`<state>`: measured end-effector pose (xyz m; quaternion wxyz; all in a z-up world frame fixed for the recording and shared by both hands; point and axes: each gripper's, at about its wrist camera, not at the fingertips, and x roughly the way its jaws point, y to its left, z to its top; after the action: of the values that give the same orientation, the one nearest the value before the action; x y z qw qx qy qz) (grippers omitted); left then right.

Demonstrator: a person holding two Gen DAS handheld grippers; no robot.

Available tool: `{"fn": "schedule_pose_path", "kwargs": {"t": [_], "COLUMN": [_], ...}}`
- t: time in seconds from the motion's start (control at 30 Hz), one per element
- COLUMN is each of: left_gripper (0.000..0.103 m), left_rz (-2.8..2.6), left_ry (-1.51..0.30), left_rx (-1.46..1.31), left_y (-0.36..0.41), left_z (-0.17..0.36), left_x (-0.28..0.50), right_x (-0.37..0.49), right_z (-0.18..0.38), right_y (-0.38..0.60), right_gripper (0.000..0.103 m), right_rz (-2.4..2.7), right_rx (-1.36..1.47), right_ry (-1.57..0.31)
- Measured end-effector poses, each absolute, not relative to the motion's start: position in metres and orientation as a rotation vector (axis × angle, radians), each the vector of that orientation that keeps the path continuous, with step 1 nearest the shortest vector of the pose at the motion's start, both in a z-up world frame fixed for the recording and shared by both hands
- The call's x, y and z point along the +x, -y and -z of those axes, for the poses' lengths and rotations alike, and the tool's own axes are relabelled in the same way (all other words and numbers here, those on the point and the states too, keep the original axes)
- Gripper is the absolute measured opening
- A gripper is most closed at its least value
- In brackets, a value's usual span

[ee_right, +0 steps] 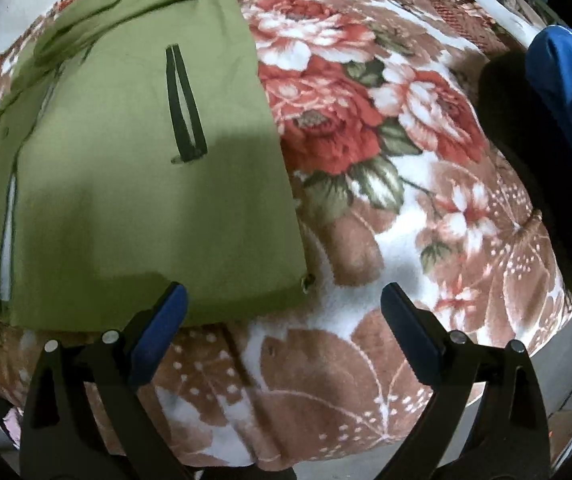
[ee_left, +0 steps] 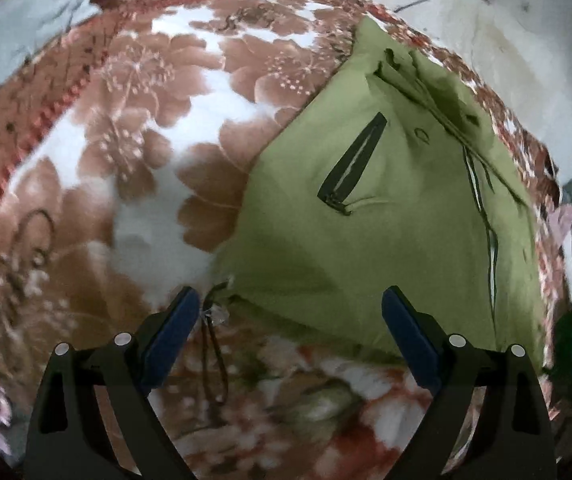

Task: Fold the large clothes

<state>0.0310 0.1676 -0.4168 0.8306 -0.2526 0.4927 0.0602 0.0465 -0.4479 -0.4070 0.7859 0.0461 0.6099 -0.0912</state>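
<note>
Bed (ee_left: 157,128): covered by a floral blanket in brown, white and red; it carries everything listed below.

Jacket (ee_left: 366,240): olive green, large, lying flat on the blanket with its front zip running roughly away from both cameras; that line is its long axis. Two dark zip pockets show, one on each side of the front zip. The hem is the edge nearest both claws.

Blue sleeve (ee_right: 566,140): someone's arm in blue cloth, well to the right of the jacket, at the edge of the right wrist view.

Left claw (ee_left: 290,316): spread wide, holding nothing, poised just short of the jacket's hem at its left corner. The hem edge crosses between the two fingers.

Right claw (ee_right: 283,308): spread wide, holding nothing, just short of the hem at the jacket's right corner (ee_right: 304,280), which sits between its fingers.

Drawcord (ee_left: 213,344): dark, with a clear toggle, trailing from the left hem corner onto the blanket beside the left claw's inner finger.

Judgement: each claw is nearest its own hem corner, so a lengthwise fold from hem toward collar looks likely.
</note>
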Motion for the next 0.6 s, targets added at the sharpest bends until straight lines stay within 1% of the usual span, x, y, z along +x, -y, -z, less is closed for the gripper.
{"fn": "schedule_pose_path", "kwargs": {"t": [0.07,0.17,0.23,0.33,0.43,0.6], "left_gripper": [0.091,0.091,0.091,0.091,0.091,0.091], "left_rz": [-0.107,-0.085,-0.081,-0.15,-0.196,-0.118], "left_ry": [-1.034,-1.02,-1.026,-1.022,-1.007,-0.992], "left_rx": [-0.59,-0.56,-0.589,-0.581,-0.568,-0.596], "left_y": [-0.164,-0.156,-0.159,-0.17,-0.182,-0.176], "left_z": [0.42,0.419,0.424,0.424,0.422,0.426], "left_x": [0.033,0.034,0.03,0.018,0.007,0.021], "right_x": [0.047,0.05,0.054,0.056,0.057,0.068], "right_z": [0.414,0.42,0.417,0.414,0.421,0.431], "right_y": [0.453,0.447,0.438,0.432,0.446,0.445], "right_gripper": [0.096,0.096,0.096,0.097,0.096,0.097], "right_rz": [0.188,0.133,0.069,0.061,0.084,0.049], "right_rx": [0.183,0.233,0.262,0.256,0.317,0.3], "right_ry": [-1.317,-1.308,-1.294,-1.295,-1.301,-1.314]}}
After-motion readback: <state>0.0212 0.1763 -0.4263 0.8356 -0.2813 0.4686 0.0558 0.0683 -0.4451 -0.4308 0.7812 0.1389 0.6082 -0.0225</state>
